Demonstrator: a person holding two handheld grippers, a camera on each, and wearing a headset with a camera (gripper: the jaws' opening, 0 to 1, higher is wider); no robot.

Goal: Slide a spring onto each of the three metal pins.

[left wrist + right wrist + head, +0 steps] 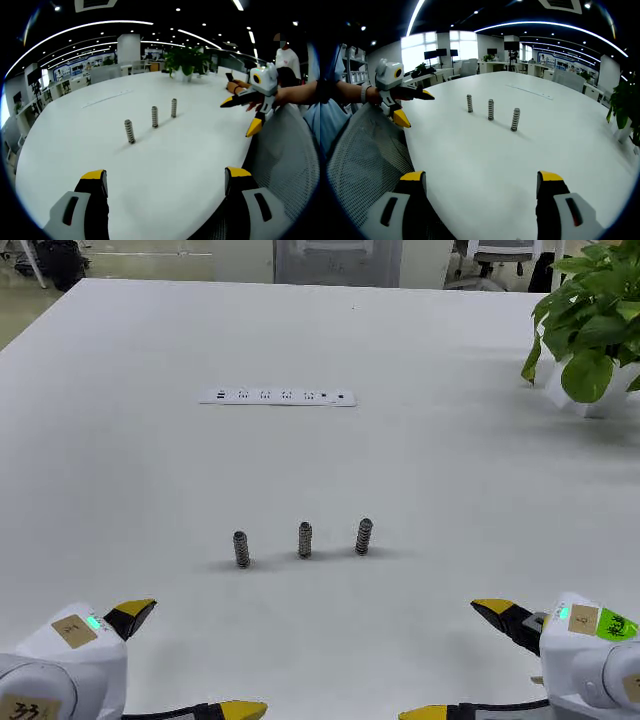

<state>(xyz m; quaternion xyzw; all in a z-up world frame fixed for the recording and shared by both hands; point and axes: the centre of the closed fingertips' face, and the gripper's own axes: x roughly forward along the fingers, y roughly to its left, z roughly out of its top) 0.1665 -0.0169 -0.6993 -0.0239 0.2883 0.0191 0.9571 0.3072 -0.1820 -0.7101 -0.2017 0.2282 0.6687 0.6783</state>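
Nearest, at the lower edge of the head view, the left gripper point(190, 660) and the right gripper point(455, 660) hover over the white counter point(450, 490), each with its jaws spread wide and holding nothing. Well ahead, three springs stand upright in a row: left spring point(241, 549), middle spring point(305, 539), right spring point(364, 536). Farther back lies a power strip point(277, 397). A plant point(590, 320) stands at the far right.
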